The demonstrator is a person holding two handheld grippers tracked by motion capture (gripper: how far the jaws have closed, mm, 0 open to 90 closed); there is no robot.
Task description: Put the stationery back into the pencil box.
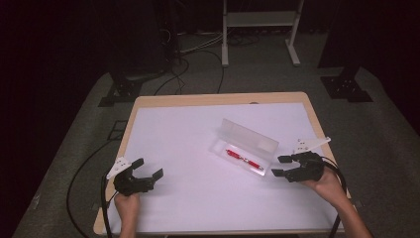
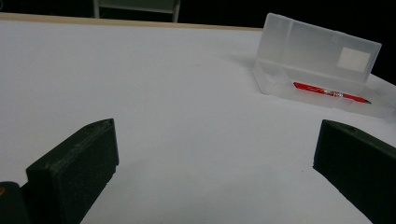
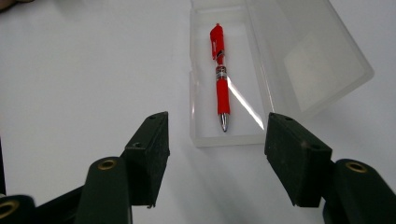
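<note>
You are bringing your right claw (image 1: pixel 280 166) up to the near short end of the clear pencil case (image 1: pixel 242 148), which is lying open toward the right of the white worktop (image 1: pixel 178 144) with its lid (image 3: pixel 303 56) standing up along the far long side. A red pen (image 3: pixel 220 74) is lying lengthwise inside the tray, its tip pointing toward your right claw. That claw is standing wide open with nothing between its jaws, just short of the case and not touching it. Your left claw (image 1: pixel 148 168) is resting well apart at the near left of the worktop, also wide open and empty, facing the case from a distance. This looks like the approach step, either to lift the pen out or to shut the lid; which one cannot be told yet. For the pen, you would be needing to tilt down into the shallow tray and pinch across the barrel without snagging the wall. For the lid, you would be pushing it over from behind while the case is kept from sliding.
</note>
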